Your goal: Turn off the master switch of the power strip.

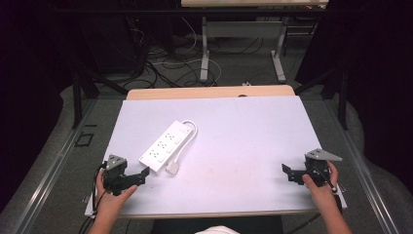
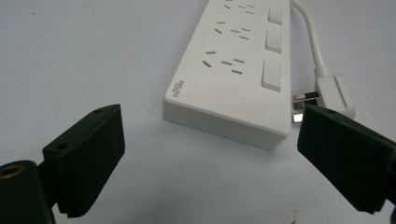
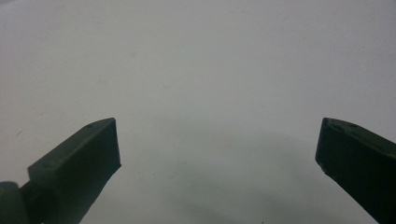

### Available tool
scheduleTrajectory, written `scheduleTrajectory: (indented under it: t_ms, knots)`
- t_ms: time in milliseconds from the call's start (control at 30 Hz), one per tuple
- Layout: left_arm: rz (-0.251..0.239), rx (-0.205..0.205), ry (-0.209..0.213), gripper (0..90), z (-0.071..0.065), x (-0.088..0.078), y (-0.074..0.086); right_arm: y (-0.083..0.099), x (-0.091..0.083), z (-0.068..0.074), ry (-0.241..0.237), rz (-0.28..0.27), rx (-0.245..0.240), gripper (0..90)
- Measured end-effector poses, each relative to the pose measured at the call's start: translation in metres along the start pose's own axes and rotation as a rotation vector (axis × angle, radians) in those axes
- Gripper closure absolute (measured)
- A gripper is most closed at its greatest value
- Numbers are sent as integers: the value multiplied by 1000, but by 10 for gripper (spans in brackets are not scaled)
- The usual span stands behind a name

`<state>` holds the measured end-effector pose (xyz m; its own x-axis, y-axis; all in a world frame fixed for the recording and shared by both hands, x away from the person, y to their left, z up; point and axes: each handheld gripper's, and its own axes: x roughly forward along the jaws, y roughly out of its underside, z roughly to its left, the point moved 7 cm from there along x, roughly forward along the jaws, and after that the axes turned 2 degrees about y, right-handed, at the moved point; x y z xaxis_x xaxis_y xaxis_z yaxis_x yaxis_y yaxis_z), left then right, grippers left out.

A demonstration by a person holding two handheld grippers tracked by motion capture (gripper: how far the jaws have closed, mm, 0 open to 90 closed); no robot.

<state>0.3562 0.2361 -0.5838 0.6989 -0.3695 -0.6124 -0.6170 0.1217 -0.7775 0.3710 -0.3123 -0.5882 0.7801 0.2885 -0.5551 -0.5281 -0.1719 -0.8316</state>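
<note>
White desk (image 1: 234, 146) in a dark room, cables on the floor behind; white power strip (image 1: 165, 145) with plug (image 1: 173, 167) beside it; left gripper (image 1: 144, 175) just short of it, fingers wide, empty; right gripper (image 1: 286, 171) well apart, fingers wide, empty

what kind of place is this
Probably a lab or workshop set up for recording: a white-topped table with a power strip, dark curtains around it, loose cables on the floor, and another desk behind.
</note>
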Motion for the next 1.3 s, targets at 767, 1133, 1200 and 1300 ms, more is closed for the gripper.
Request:
scheduleTrajectory:
  t_ms: [767, 1133, 1200, 1300]
  knots:
    - [-56, -12, 41, 137, -9, -11, -9, 1, -4, 8, 0, -16, -37, 0]
    - [-76, 31, 37, 150, -17, -14, -17, 2, -8, 10, 4, -27, -43, 0]
    - [-74, 34, 41, 157, -20, -15, -18, 2, -8, 9, -2, -30, -50, 0]
    - [-71, 40, 48, 159, -24, -14, -21, 2, -9, 9, 0, -34, -41, 0]
